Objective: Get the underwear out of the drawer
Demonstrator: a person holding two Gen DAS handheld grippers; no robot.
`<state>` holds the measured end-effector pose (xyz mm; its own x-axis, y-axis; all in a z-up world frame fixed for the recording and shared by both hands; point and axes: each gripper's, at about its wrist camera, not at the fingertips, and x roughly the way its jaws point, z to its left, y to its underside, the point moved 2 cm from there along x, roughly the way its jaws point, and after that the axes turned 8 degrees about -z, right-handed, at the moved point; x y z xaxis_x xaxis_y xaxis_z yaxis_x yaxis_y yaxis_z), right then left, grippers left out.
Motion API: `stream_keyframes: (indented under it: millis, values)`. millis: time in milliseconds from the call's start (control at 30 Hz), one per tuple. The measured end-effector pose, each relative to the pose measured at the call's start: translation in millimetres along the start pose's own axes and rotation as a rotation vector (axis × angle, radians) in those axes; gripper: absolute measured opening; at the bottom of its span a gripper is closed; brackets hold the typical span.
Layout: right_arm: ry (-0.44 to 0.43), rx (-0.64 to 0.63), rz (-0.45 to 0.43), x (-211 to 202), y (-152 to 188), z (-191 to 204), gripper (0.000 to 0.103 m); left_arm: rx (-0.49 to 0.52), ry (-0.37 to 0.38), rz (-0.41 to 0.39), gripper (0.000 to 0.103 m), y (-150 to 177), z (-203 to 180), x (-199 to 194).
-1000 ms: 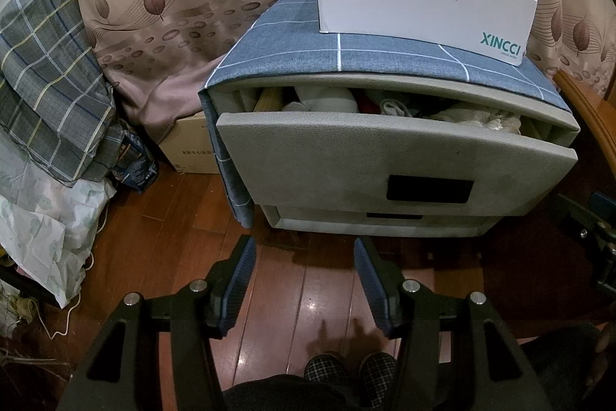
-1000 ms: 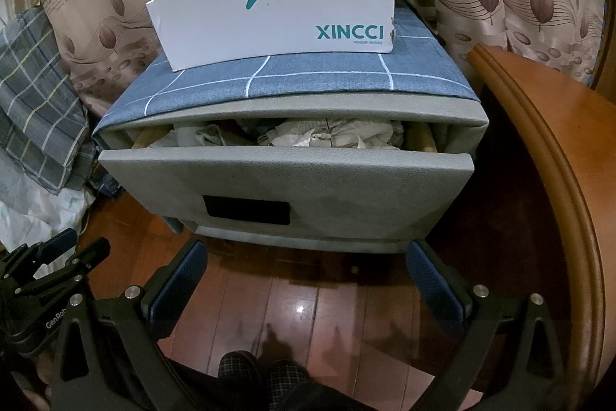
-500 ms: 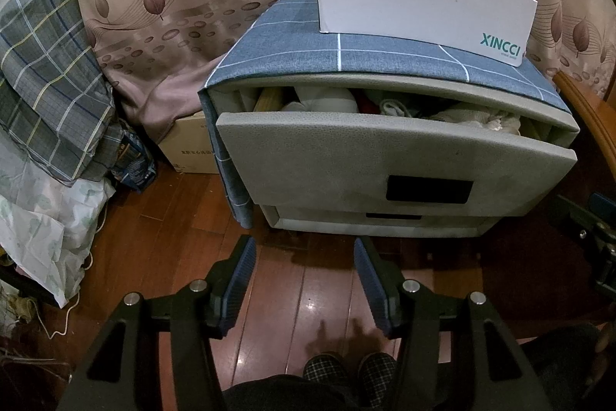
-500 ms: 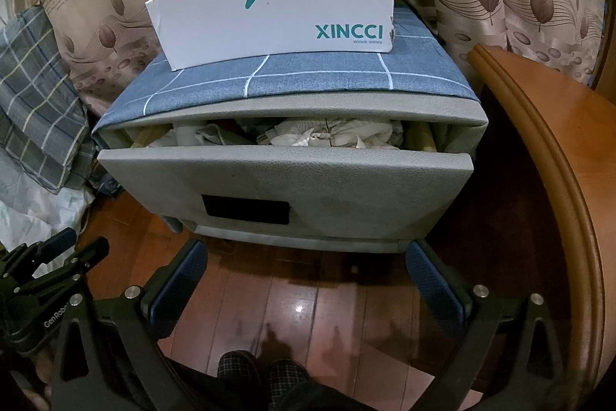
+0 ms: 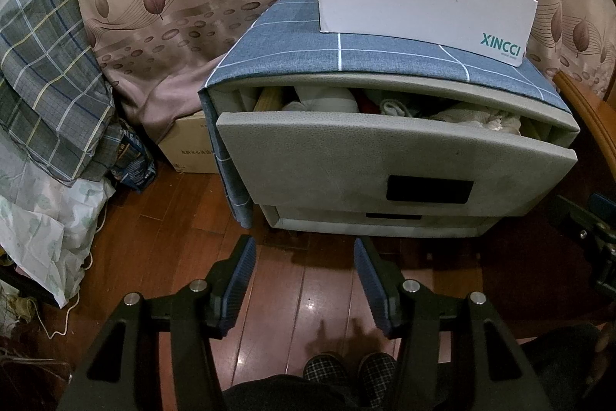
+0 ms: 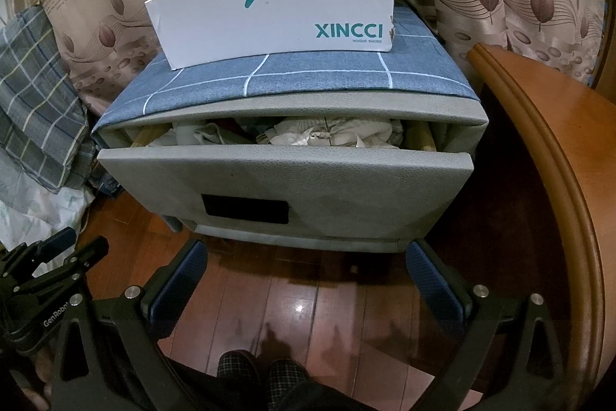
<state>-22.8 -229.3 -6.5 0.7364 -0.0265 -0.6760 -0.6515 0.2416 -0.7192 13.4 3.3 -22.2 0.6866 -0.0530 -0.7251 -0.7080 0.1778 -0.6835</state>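
Nightstand (image 6: 442, 110) stands on wood floor (image 6: 308, 303), blue cloth on top. Top drawer (image 6: 285, 187) pulled partly out; underwear (image 6: 335, 133) lies bunched inside (mostly toward its right edge). Right gripper (image 6: 306, 272) spread wide, empty. Left gripper (image 5: 304, 268) parted, empty, below drawer front.

Box (image 6: 277, 14) atop cabinet (image 6: 442, 110); clothes (image 6: 331, 133) in drawer (image 6: 346, 187)

Drawer (image 6: 285, 187) — grey, textured front, pulled partly open at frame centre; underwear (image 6: 331, 133) — crumpled, pale pieces heaped inside, along its top gap.
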Motion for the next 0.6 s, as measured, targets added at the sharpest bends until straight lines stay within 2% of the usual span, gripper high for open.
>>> stream_keyframes:
  millis: [467,600]
  values:
    - [0.003,0.002,-0.003,-1.0,-0.6,-0.6,0.102,-0.014,0.014,-0.008,0.054,-1.4,0.6,-1.9]
    - [-0.008,0.012,-0.002,-2.1,-1.4,-3.9,0.102,-0.036,0.047,-0.034,0.054,-6.0,3.3,-6.9]
